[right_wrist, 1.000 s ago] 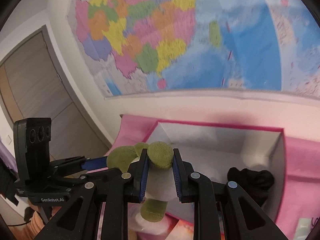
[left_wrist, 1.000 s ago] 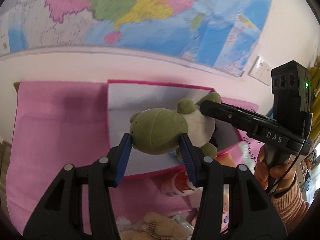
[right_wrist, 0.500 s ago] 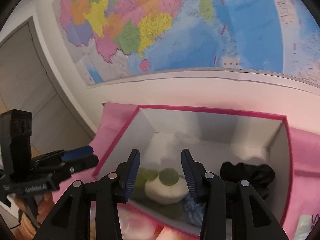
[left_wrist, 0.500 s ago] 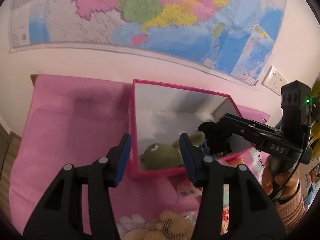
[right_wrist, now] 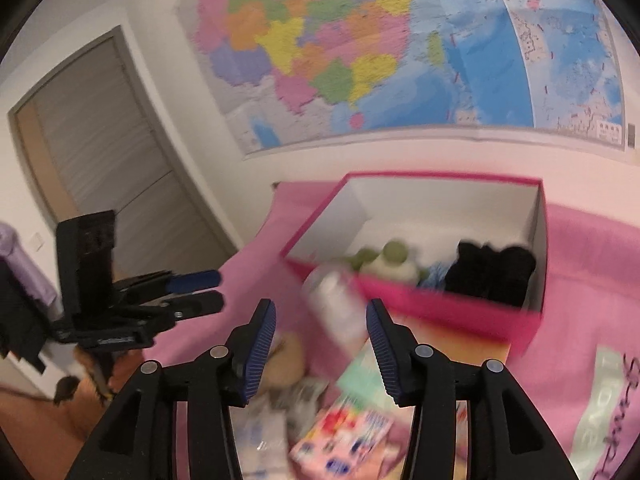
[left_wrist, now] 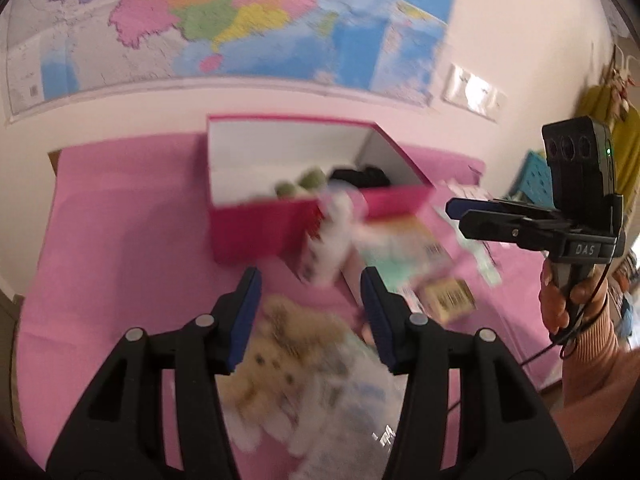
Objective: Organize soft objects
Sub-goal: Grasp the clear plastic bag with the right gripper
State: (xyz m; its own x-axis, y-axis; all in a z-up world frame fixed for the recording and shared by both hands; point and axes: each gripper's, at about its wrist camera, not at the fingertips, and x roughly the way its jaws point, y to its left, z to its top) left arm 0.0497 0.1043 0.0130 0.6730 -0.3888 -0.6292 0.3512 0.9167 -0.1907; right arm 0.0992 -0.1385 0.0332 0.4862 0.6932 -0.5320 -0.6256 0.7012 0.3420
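Observation:
A pink box with white inner walls [left_wrist: 256, 232] [right_wrist: 440, 308] stands on the pink cloth. Inside it lie a green and white plush frog [left_wrist: 304, 184] [right_wrist: 380, 260] and a black soft item [left_wrist: 360, 176] [right_wrist: 492, 272]. My left gripper [left_wrist: 312, 312] is open and empty, above a tan plush toy [left_wrist: 288, 344] in front of the box. My right gripper [right_wrist: 320, 336] is open and empty, in front of the box over the clutter; the tan plush [right_wrist: 288, 356] shows by its left finger. Each gripper shows in the other's view.
A white bottle [left_wrist: 328, 248] [right_wrist: 340, 308], printed cartons [left_wrist: 404, 252] [right_wrist: 344, 436], a small brown box [left_wrist: 452, 300] and a clear plastic packet [left_wrist: 348, 408] lie in front of the box. A wall map hangs behind. A door [right_wrist: 120, 184] stands at left.
Both grippers have let go of the frog, which now lies in the box, and have pulled back toward me over the clutter. Both views are motion-blurred.

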